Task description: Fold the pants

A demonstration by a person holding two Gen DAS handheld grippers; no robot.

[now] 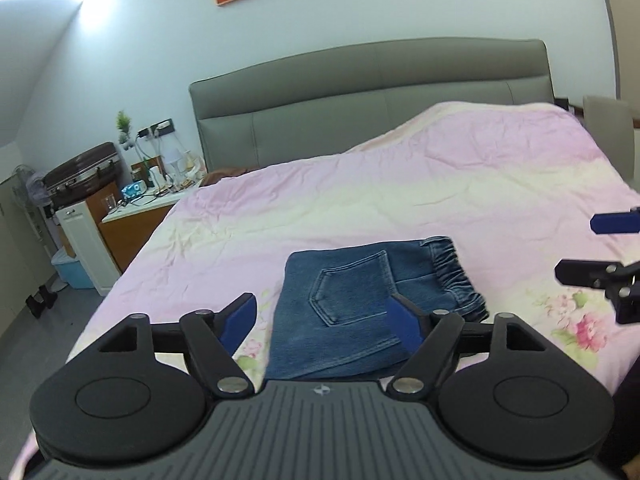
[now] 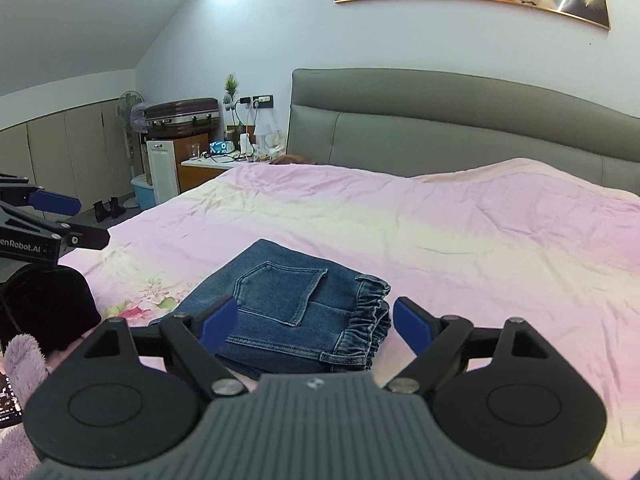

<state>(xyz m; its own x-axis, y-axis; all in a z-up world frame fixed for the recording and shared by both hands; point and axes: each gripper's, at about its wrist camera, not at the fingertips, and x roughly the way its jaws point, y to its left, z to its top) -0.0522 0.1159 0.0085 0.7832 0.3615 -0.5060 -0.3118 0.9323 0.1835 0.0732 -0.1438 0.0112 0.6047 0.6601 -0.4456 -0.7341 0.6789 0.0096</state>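
Blue denim pants (image 1: 352, 300) lie folded into a compact stack on the pink bedspread, back pocket up, elastic waistband to the right; they also show in the right wrist view (image 2: 296, 304). My left gripper (image 1: 322, 316) is open and empty, hovering just above the near edge of the pants. My right gripper (image 2: 314, 320) is open and empty, also above the near edge of the stack. The right gripper's fingers (image 1: 580, 272) show at the right edge of the left wrist view. The left gripper's fingers (image 2: 86, 236) show at the left edge of the right wrist view.
The bed (image 1: 400, 200) has a grey padded headboard (image 1: 360, 92) at the far end. A cluttered nightstand (image 1: 136, 208), a suitcase (image 1: 80, 172) and a fan stand to the left. A dark glove and fuzzy sleeve (image 2: 44, 312) show at the near left.
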